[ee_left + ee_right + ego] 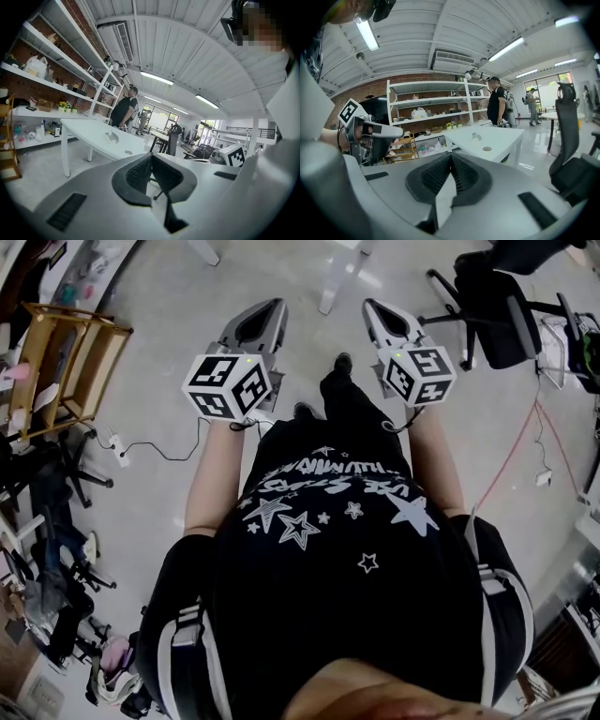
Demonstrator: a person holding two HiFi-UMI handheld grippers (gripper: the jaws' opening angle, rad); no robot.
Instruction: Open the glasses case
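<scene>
Grey floor [169,381] under both grippers, no glasses case in any view. Now the left gripper [277,306] and right gripper [368,306] are pinched closed, empty, so progress can't be judged.

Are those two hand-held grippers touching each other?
Apart. The head view shows bare floor between the left hand-held gripper and the right hand-held gripper.
</scene>
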